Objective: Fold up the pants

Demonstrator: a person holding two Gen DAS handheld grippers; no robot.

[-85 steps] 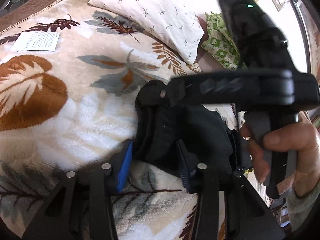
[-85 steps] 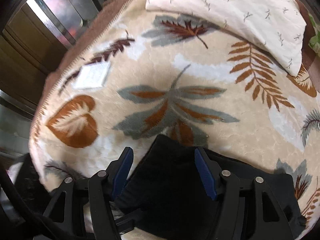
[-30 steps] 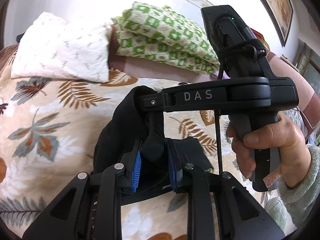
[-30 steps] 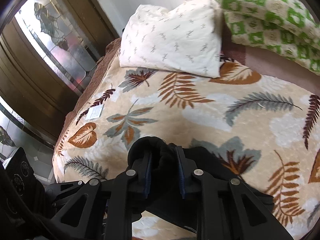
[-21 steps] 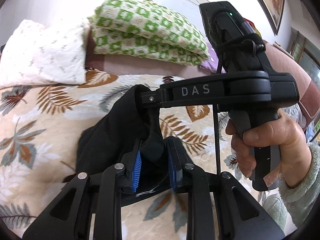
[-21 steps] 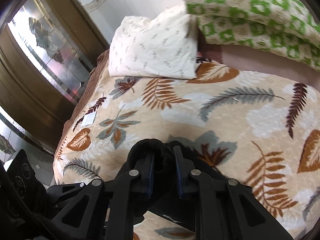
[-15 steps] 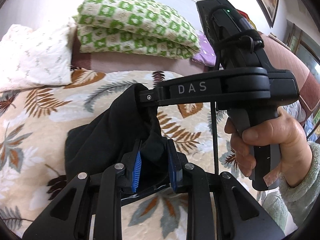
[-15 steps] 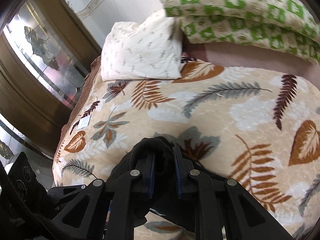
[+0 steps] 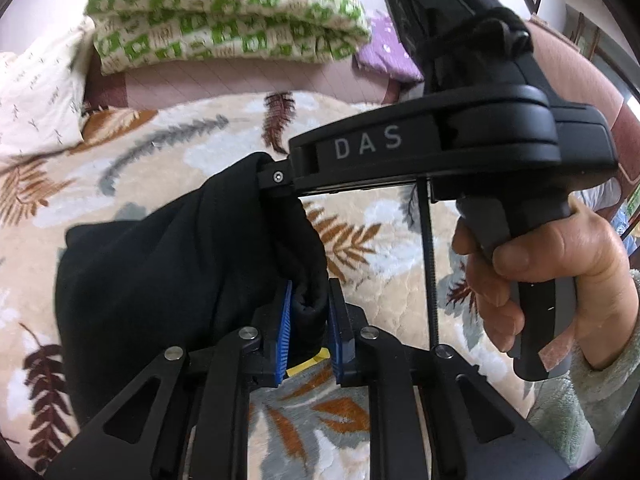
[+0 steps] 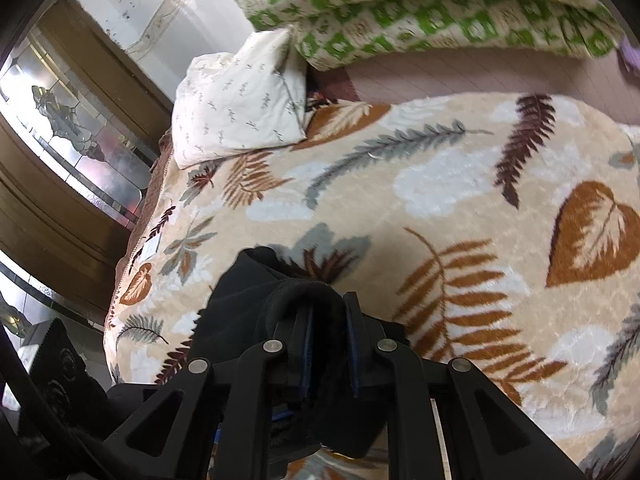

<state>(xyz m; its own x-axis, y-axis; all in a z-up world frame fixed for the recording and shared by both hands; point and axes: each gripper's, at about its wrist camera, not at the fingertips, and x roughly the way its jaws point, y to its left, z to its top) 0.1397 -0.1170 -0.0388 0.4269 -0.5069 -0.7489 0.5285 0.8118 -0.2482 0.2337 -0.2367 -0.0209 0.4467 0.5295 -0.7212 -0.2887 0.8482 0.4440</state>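
Observation:
The black pants (image 9: 168,264) hang bunched above a leaf-patterned blanket (image 9: 168,148). My left gripper (image 9: 308,312) is shut on a fold of the black cloth between its blue pads. My right gripper (image 10: 326,324) is shut on another bunch of the pants (image 10: 248,292). In the left wrist view the right gripper's body (image 9: 440,148) reaches in from the right, its tip buried in the cloth just above my left fingers. The rest of the pants droops down to the left.
A green-and-white checked quilt (image 9: 224,20) lies folded at the bed's head, with a white patterned pillow (image 10: 240,108) to its left. A purple cloth (image 9: 384,56) lies beside the quilt. A wooden cabinet with glass panes (image 10: 60,128) stands left of the bed.
Both grippers closed on the pants, lifted them off the blanket and carried them rightward along the bed. The pillow has slid left in both views; the quilt has come nearer.

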